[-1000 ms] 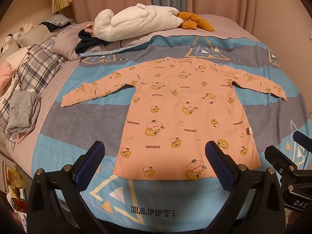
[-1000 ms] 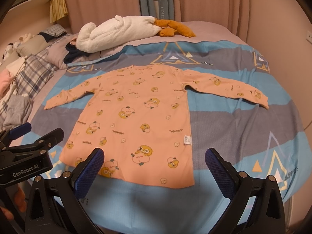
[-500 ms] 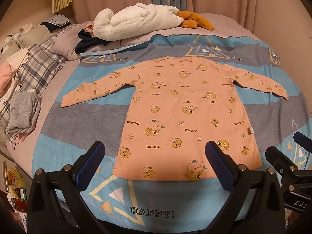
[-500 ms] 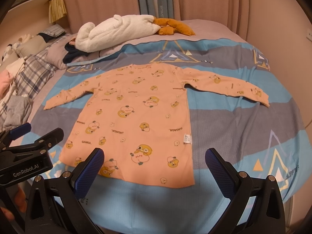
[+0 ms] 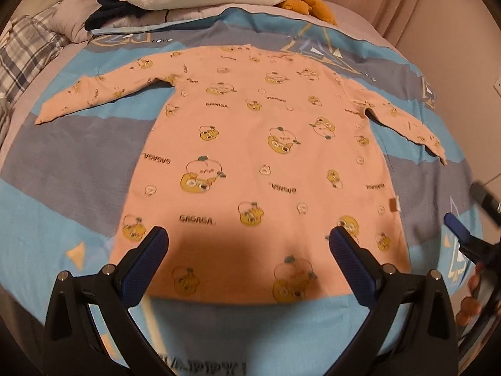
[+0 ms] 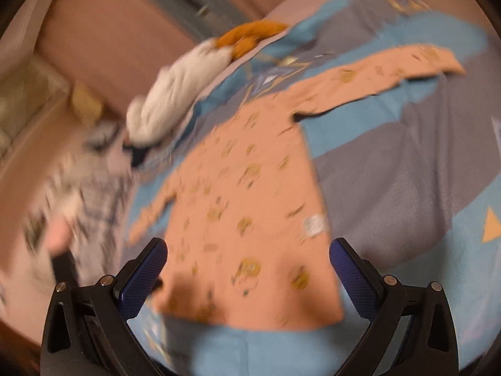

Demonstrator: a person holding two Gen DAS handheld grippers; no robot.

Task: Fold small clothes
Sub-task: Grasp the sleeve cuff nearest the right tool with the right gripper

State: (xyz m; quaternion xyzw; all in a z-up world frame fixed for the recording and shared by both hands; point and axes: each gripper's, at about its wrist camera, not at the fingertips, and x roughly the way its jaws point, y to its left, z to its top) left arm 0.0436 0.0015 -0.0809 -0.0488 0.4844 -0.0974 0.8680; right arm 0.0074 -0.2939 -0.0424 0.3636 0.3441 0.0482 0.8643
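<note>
With both sets of jaws apart, the long-sleeved shirt [image 5: 260, 169] hem lying between the left gripper [image 5: 249, 250] jaws should be pinched cleanly; the right gripper [image 6: 247, 260] likewise.

Right wrist view motion-blurred; shirt [image 6: 250, 206] print illegible

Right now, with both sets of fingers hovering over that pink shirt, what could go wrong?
The shirt lies flat on the quilt, so the left gripper might pinch the bedding along with the hem. The right gripper view is blurred and tilted, so its aim at the hem could be off.
</note>
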